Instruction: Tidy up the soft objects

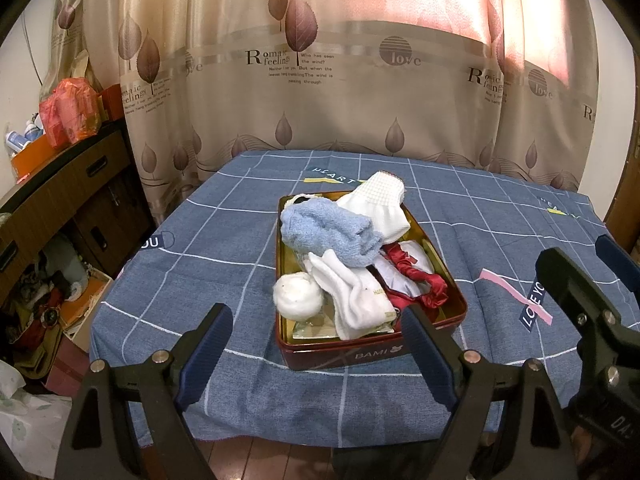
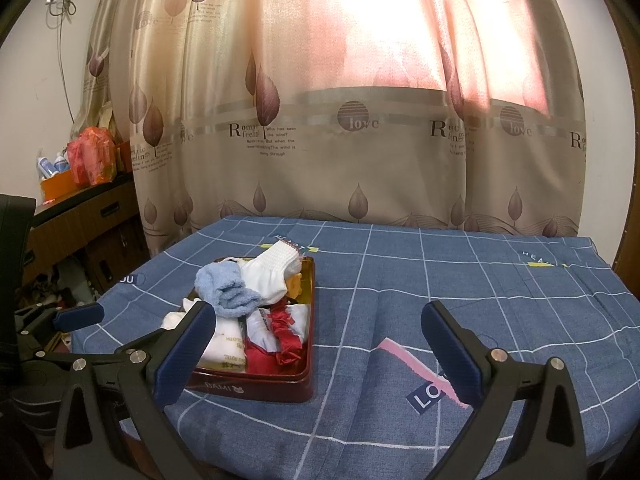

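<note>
A dark red tin box marked BAMI sits on the blue checked tablecloth. It holds a light blue sock, a white ribbed sock, a white sock, a white ball of cloth and a red ribbon on white cloth. My left gripper is open just in front of the box, empty. My right gripper is open, empty, right of the box; it also shows at the right edge.
A beige leaf-print curtain hangs behind the table. A wooden cabinet with an orange bag and bottles stands at the left, with clutter on the floor below. The table's near edge drops to wooden flooring.
</note>
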`<state>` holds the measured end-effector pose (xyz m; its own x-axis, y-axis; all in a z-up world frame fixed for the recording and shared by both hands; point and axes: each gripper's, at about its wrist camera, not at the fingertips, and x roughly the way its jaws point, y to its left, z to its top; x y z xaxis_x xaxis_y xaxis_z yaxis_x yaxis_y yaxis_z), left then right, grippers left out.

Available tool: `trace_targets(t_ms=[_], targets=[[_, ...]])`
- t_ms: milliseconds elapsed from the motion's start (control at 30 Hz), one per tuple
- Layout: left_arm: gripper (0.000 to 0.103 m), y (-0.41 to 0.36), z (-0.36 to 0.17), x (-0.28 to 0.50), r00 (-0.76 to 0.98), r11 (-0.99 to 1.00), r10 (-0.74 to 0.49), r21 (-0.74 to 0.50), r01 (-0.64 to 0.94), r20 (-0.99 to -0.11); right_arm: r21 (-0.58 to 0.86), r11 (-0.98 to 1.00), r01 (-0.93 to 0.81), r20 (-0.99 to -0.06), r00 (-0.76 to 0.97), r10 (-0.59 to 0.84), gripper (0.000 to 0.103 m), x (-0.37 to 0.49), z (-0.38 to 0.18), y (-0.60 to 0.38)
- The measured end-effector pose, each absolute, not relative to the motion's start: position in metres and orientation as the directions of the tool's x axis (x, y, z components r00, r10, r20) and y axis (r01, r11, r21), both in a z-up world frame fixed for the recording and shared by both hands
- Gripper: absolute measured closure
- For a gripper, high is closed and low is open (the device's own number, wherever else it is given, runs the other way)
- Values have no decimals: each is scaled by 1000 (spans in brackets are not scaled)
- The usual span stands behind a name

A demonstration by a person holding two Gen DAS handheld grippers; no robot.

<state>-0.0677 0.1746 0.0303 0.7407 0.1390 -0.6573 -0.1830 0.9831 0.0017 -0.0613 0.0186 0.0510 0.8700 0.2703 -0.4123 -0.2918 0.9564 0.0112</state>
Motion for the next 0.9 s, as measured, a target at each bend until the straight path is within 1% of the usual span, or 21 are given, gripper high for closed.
trace_targets(t_ms=[900], targets=[[15,175,29,-68,737,983,138,-1,-185,-661,14,957,-291,-411,871,271,1,-62,51,20]])
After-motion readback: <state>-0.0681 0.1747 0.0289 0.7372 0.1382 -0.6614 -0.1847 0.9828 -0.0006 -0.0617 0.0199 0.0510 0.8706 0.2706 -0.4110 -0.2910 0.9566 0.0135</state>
